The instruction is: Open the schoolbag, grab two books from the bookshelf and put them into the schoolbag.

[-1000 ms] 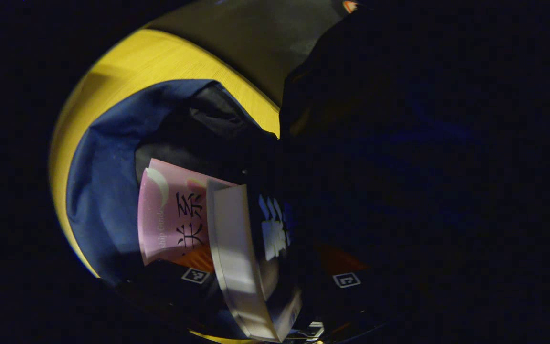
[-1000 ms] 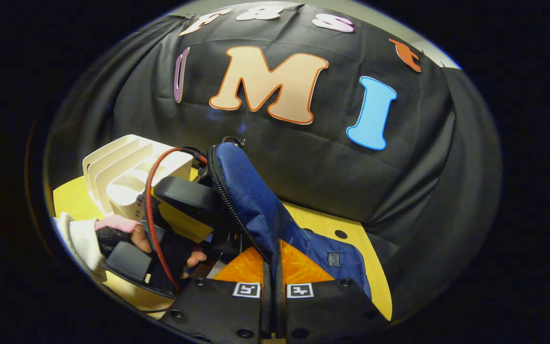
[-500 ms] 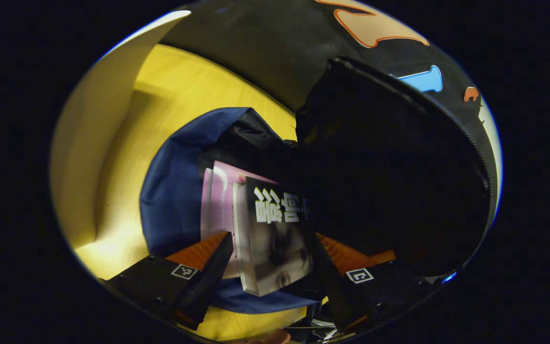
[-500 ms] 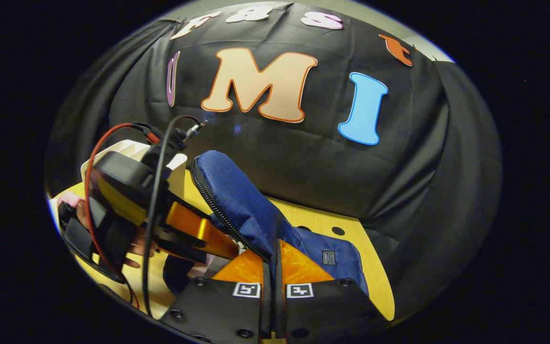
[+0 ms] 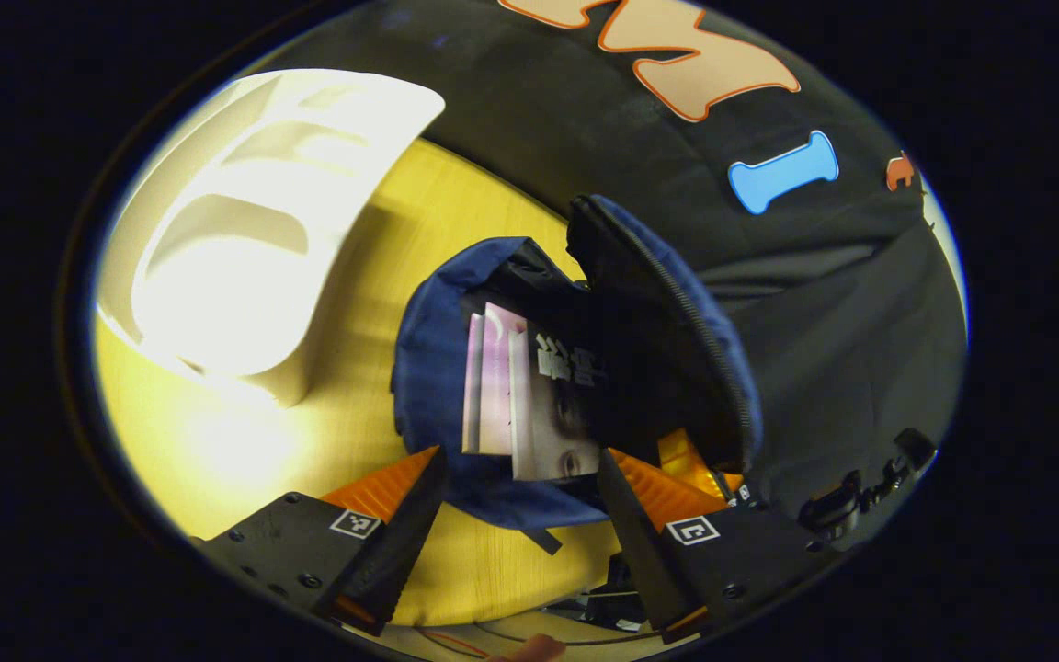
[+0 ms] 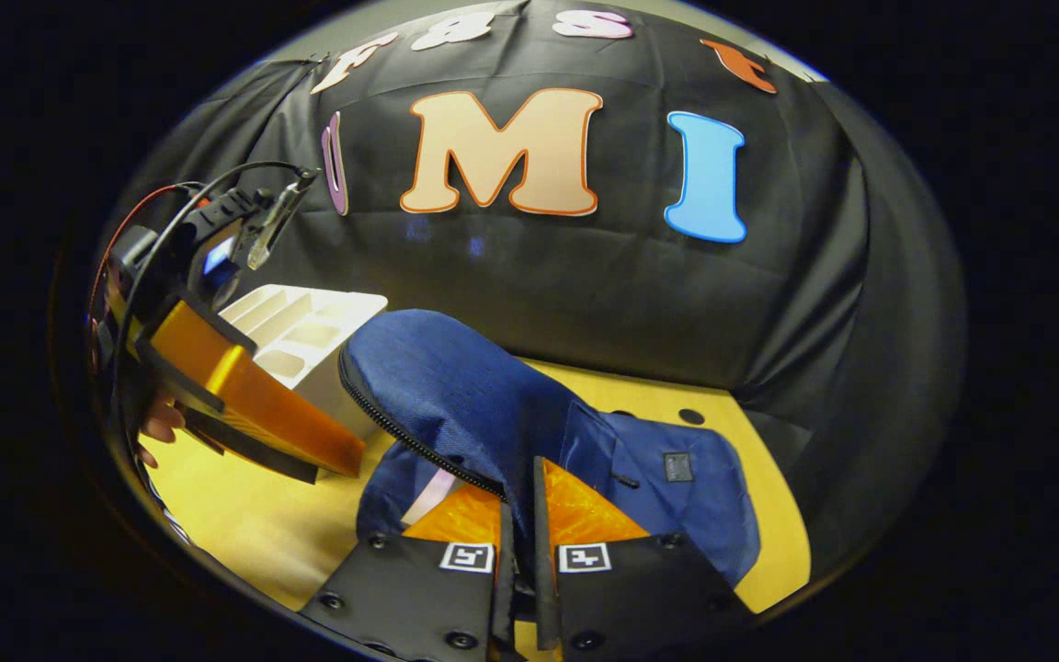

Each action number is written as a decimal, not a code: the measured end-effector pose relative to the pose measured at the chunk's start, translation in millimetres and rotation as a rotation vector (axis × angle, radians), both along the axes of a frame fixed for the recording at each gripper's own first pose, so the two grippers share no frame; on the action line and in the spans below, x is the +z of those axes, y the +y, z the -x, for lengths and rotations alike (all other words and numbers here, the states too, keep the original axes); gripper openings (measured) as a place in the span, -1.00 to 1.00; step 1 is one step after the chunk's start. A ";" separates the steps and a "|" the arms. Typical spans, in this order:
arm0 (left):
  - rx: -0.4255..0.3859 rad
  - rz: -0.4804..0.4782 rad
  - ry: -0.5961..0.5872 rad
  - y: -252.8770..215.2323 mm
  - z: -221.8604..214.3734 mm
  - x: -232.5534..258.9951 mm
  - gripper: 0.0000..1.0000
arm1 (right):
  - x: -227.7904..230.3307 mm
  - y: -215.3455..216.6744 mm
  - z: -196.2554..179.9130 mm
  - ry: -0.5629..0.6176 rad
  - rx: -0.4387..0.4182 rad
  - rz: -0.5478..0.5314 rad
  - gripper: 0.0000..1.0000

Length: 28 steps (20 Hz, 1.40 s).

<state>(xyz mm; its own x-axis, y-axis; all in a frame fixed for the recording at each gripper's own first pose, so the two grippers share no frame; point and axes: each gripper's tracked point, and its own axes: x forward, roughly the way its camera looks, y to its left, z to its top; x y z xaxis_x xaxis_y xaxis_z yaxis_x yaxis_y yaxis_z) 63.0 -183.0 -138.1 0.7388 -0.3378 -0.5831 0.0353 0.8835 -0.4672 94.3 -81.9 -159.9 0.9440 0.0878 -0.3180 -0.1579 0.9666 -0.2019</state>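
The blue schoolbag [image 5: 424,368] lies open on the yellow table. Two books stand in its mouth: a pink one [image 5: 491,377] and a dark one with a face on the cover [image 5: 555,414]. My left gripper [image 5: 516,506] is open, just outside the bag's mouth, with nothing between its fingers. My right gripper [image 6: 518,515] is shut on the edge of the schoolbag's zippered flap [image 6: 456,395] and holds it lifted. In the right gripper view the left gripper [image 6: 244,405] hangs to the left of the schoolbag [image 6: 658,478], and a strip of the pink book [image 6: 430,492] shows under the flap.
The white bookshelf [image 5: 244,230] stands on the table [image 5: 244,441] left of the bag, and shows behind the flap as the bookshelf [image 6: 309,326] in the right gripper view. A hand [image 6: 157,428] holds the left gripper. Black cloth closes the back.
My left gripper has let go of the dark book inside the bag, opened, and drawn back out of the bag's mouth. The right gripper has kept its hold on the flap.
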 end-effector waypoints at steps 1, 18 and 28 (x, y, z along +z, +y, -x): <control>0.020 -0.005 -0.005 7.4 6.3 3.4 0.92 | -9.2 4.8 2.0 0.025 0.016 -0.016 -0.81; 0.233 -0.077 -0.120 76.0 72.4 58.9 0.92 | -42.5 9.2 86.5 0.173 0.055 -0.077 0.89; 0.241 -0.477 -0.347 70.8 85.5 143.4 0.89 | 88.7 -16.3 82.5 -0.104 0.031 -0.150 0.99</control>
<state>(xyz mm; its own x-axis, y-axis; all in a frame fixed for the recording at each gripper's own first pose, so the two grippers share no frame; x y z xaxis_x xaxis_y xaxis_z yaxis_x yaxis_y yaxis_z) -22.5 -112.2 5.2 0.9347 0.0990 -0.3412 -0.1116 0.9936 -0.0174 11.8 -98.3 -71.2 0.9672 0.1565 -0.2000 -0.1740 0.9820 -0.0729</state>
